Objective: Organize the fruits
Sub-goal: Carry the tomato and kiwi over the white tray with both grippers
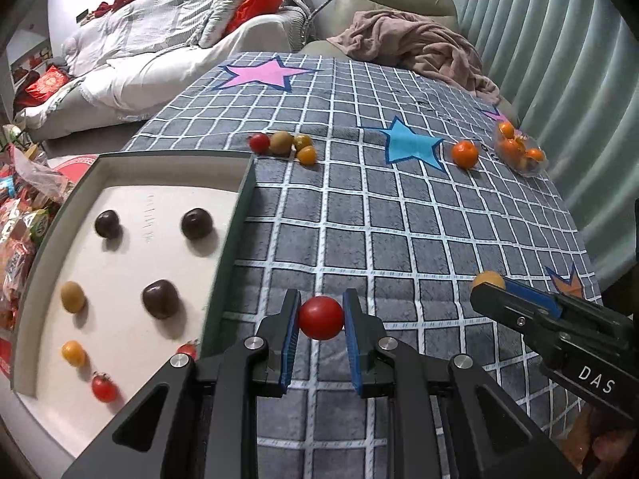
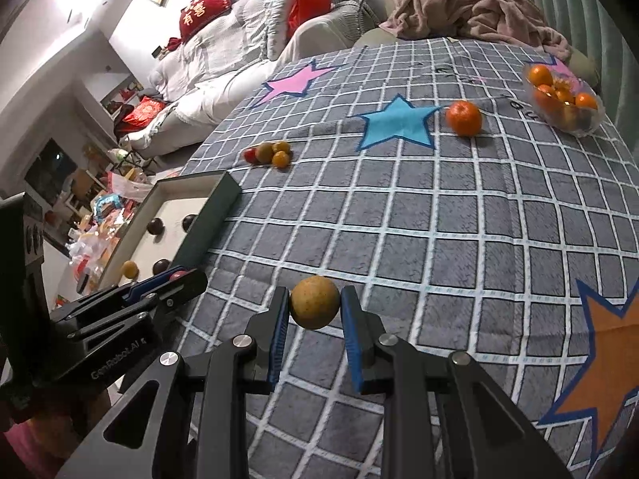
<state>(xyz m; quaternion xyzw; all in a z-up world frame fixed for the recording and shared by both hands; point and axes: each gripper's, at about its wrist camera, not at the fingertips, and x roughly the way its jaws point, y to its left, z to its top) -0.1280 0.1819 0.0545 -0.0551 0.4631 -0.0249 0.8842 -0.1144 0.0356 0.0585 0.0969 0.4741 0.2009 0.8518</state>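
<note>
My left gripper (image 1: 321, 313) is shut on a red cherry tomato (image 1: 321, 318), held above the checked cloth just right of the dark-rimmed tray (image 1: 235, 215). The tray's white floor carries dark round fruits (image 1: 196, 223), a tan fruit (image 1: 72, 297), a yellow tomato (image 1: 73, 353) and red tomatoes (image 1: 104, 387). My right gripper (image 2: 314, 306) is shut on a tan-brown round fruit (image 2: 314, 302); that right gripper (image 1: 489, 285) shows at the lower right of the left wrist view. The left gripper (image 2: 181, 277) appears at the left in the right wrist view, beside the tray (image 2: 211, 215).
A cluster of small red, tan and yellow fruits (image 1: 285, 144) lies on the cloth beyond the tray. A lone orange (image 1: 464, 154) sits by the blue star (image 1: 413, 145), and a clear bowl of oranges (image 1: 521, 149) stands at the far right. Sofa, blanket and clutter surround the table.
</note>
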